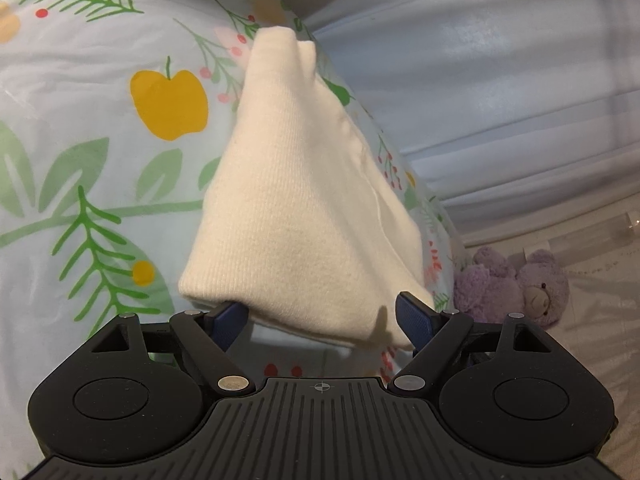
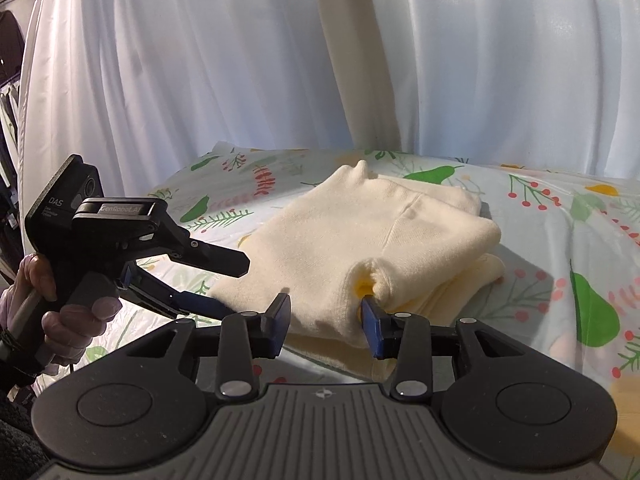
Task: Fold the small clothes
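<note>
A cream knit garment (image 1: pixel 292 208) lies folded on the fruit-print sheet (image 1: pixel 100 128); it also shows in the right wrist view (image 2: pixel 348 240). My left gripper (image 1: pixel 324 320) is open, its blue pads at the garment's near edge, the left pad (image 1: pixel 228 318) tucked under the fabric. My right gripper (image 2: pixel 326 326) is open at the garment's near edge, its right pad (image 2: pixel 374 328) touching a bunched fold. The left gripper (image 2: pixel 208 300), held by a hand, shows at the left in the right wrist view, its fingers reaching the garment's left edge.
White curtains (image 2: pixel 240 60) hang behind the bed, with a cream strip (image 2: pixel 356 52) of cloth among them. A purple teddy bear (image 1: pixel 516 284) sits beside the bed on the right in the left wrist view. Dark clothes hang at far left (image 2: pixel 10 92).
</note>
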